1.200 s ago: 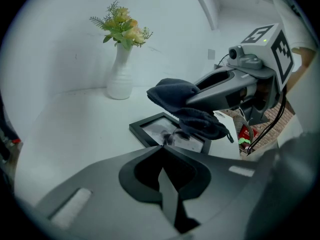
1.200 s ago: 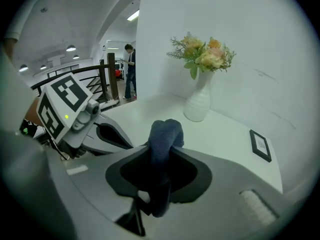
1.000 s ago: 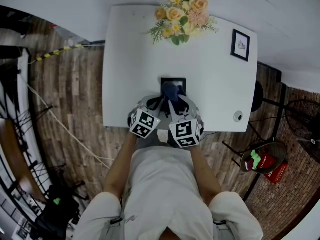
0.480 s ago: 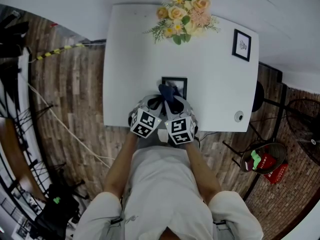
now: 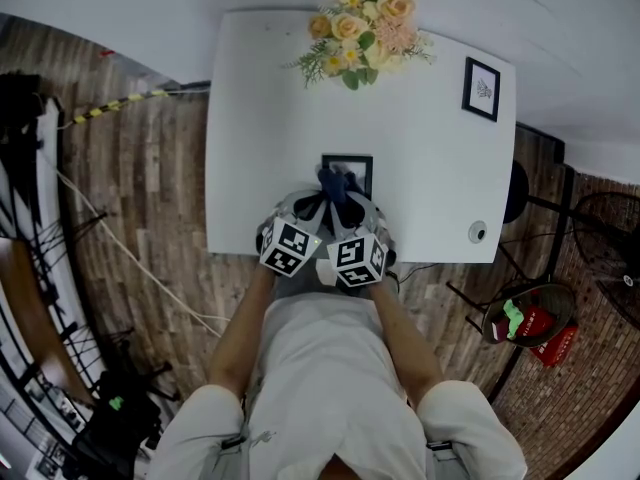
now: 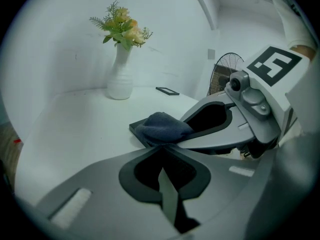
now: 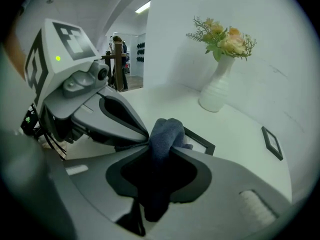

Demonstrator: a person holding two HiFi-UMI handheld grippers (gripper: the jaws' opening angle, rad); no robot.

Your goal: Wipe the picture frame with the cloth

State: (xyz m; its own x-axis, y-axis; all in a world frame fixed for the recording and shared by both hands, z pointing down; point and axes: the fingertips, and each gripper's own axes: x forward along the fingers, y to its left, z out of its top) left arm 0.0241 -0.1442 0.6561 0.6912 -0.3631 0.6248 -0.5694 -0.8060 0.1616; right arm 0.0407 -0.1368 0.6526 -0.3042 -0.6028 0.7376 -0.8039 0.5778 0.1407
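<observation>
Your right gripper (image 7: 160, 146) squeezing the dark blue cloth (image 7: 167, 130) on top of the picture frame (image 7: 199, 141), your left gripper (image 6: 161, 146) pinched shut with nothing in it, just beside the frame, frame flat on the white desk (image 5: 420, 168)

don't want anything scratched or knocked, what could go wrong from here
1. The black rectangular picture frame lies flat on the smooth white table. A hard push from the bunched dark blue cloth might slide it, and whether the left gripper, jaws shut, pins it is unclear.
2. The right gripper, shut on the cloth, sits tip to tip with the left gripper; they could knock together.
</observation>
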